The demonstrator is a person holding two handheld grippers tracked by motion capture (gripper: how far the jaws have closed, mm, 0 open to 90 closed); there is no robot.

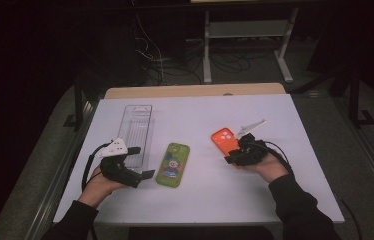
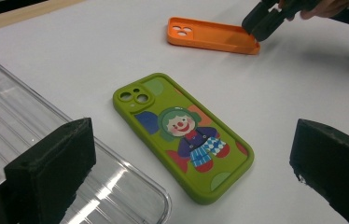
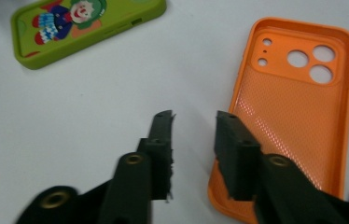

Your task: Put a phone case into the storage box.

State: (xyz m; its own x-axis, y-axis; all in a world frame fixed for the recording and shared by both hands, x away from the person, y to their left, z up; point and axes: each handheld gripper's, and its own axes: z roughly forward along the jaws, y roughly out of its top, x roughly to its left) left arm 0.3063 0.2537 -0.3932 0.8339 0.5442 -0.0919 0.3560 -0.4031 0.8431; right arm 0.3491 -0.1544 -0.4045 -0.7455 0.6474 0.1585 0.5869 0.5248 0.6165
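Observation:
An orange phone case (image 1: 222, 137) (image 3: 298, 102) lies hollow side up on the white table, right of centre. My right gripper (image 1: 231, 156) (image 3: 193, 119) hovers at its near end, jaws a little apart with nothing between them; one jaw hangs over the case's edge. A green phone case with a clown picture (image 1: 173, 164) (image 2: 182, 133) lies in the middle. My left gripper (image 1: 142, 161) (image 2: 191, 140) stands wide open just left of it, holding nothing. The right gripper (image 2: 261, 21) also appears far off in the left gripper view, by the orange case (image 2: 210, 35).
A clear plastic tray (image 1: 137, 127) (image 2: 14, 121) lies lengthwise at the left, beside my left gripper. The white table (image 1: 200, 200) has a wooden strip (image 1: 195, 90) along its far edge. Beyond it stand desk legs and cables on a dark floor.

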